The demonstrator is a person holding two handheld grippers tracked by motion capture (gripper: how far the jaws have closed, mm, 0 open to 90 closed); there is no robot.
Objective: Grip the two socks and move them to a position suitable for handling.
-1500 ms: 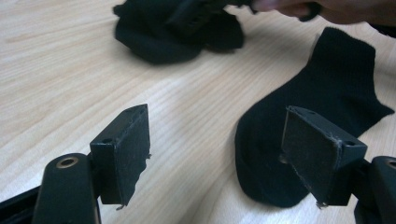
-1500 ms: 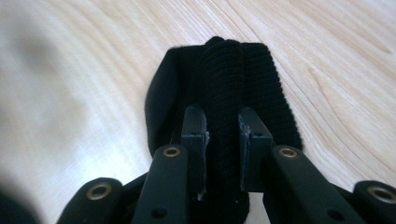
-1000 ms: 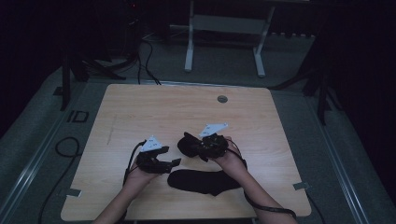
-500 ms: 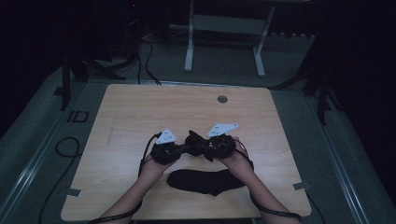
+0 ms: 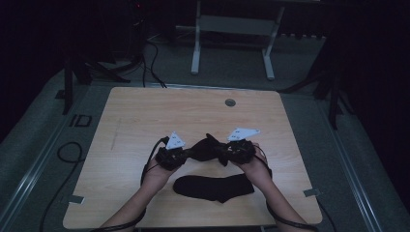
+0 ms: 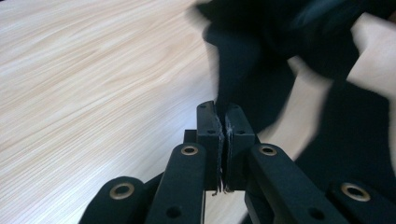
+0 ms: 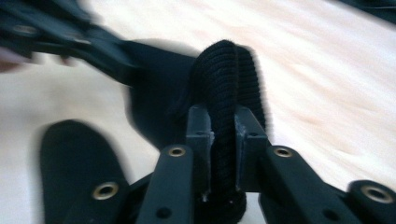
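Note:
A black sock hangs stretched between my two grippers just above the wooden table. My left gripper is shut on a thin edge of the sock; in the left gripper view its pads meet on the fabric. My right gripper is shut on the sock's ribbed cuff, and its jaws have just been closing tighter on it. A second black sock lies flat on the table nearer the person, between the forearms.
A round cable hole sits near the table's far edge. A white metal stand is on the floor behind the table. Cables trail on the floor at the left.
The left gripper came up and right from beside the flat sock and shut on the held sock. The right gripper shifted right, drawing the sock out between the two.

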